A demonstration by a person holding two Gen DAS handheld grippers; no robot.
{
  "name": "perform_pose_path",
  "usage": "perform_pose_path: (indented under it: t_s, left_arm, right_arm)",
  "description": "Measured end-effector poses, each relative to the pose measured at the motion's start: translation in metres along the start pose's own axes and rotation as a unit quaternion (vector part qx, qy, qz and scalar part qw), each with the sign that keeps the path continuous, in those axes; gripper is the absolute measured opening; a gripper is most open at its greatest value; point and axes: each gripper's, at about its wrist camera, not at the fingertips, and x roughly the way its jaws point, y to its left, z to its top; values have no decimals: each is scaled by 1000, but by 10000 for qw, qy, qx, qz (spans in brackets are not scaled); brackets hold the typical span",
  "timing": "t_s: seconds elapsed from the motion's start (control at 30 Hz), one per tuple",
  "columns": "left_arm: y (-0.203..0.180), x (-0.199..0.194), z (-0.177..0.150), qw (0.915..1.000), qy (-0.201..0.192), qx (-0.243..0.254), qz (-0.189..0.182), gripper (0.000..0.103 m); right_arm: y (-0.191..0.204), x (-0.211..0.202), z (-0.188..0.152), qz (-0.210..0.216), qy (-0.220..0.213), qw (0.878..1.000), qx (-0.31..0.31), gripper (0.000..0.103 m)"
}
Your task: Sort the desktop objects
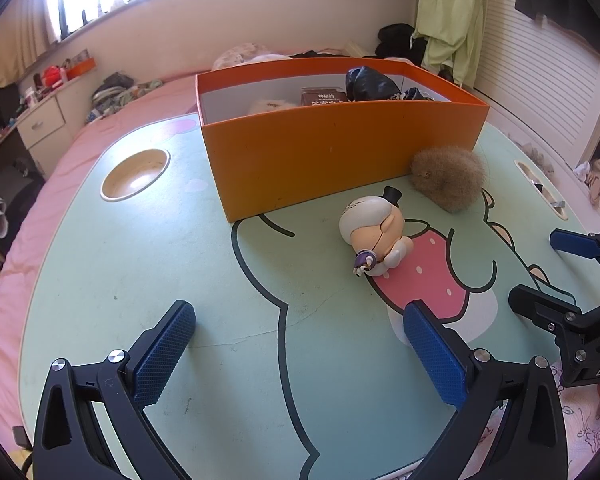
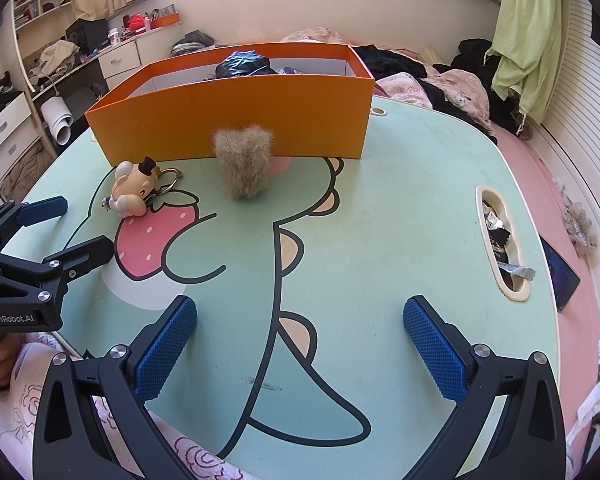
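A small figurine keychain point(image 1: 374, 236), a round-headed doll with a tiny black top hat, lay on its side on the lap table point(image 1: 140, 280), just in front of the orange cardboard box point(image 1: 332, 152) that stood along the table's far edge. Its key ring point(image 2: 171, 178) trailed toward the box in the right wrist view. Beside it, a tan fur pompom point(image 1: 446, 178) rested touching the box's front wall, near that wall's right corner. Both seemed to be the last loose items, waiting to go in. The box already held a black plastic bag point(image 1: 370, 82), a brown packet point(image 1: 323, 98) and something pale and fluffy point(image 1: 266, 106), so sorting looked well advanced.

The left gripper point(image 1: 300, 344) hovered low over the table's near edge, fingers spread wide and empty, aimed at the figurine. The right gripper point(image 2: 300, 342) hung alongside it, likewise spread and holding nothing, facing the pompom.
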Motion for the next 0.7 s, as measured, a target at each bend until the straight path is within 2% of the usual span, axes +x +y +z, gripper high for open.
perform_pose_path:
  t_s: [0.7]
  left_arm:
    - [0, 0, 0, 10000, 1, 0, 0, 103]
  right_arm:
    - [3, -6, 1, -5, -2, 10000, 1, 103]
